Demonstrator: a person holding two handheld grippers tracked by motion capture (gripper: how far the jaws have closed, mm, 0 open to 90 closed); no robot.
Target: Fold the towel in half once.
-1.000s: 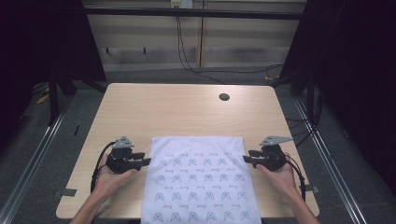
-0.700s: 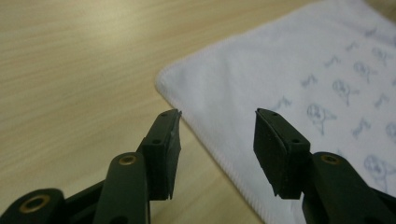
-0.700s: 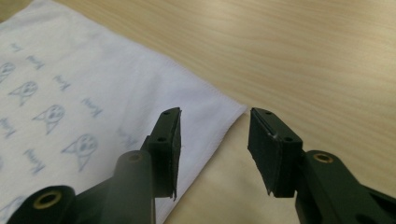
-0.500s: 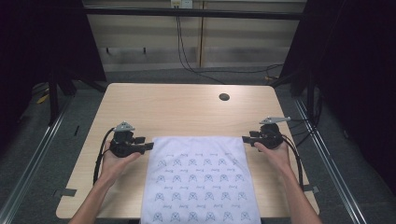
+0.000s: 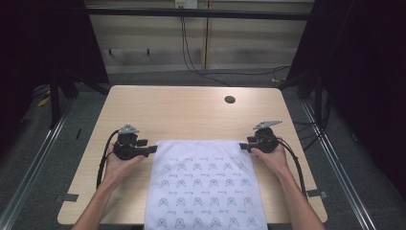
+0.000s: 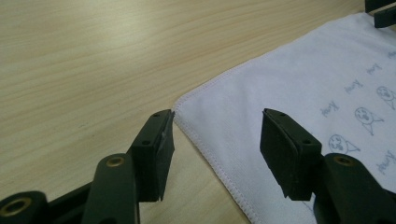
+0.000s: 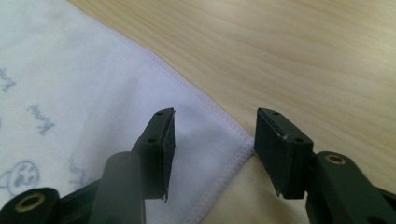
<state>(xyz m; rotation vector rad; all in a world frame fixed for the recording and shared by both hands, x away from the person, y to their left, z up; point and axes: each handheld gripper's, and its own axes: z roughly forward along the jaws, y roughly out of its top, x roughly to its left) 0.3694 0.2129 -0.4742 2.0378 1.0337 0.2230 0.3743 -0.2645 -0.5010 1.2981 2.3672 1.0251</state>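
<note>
white printed cloth (image 6: 299, 88): small grey cursive words repeat beside little face drawings, too blurred to read
light wooden table (image 5: 191, 110): no lettering legible

A light wooden table (image 5: 182, 110) with a dark round hole (image 5: 230, 99) near its far edge; black cables (image 5: 201, 67) trail on the grey floor (image 5: 43, 158) beyond.

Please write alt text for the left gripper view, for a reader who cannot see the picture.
The left gripper has its two black jaws open over the near corner of a white patterned cloth that lies flat on a light wooden table. The jaws have just been opening, and the cloth's stitched corner lies between them, not pinched.
</note>
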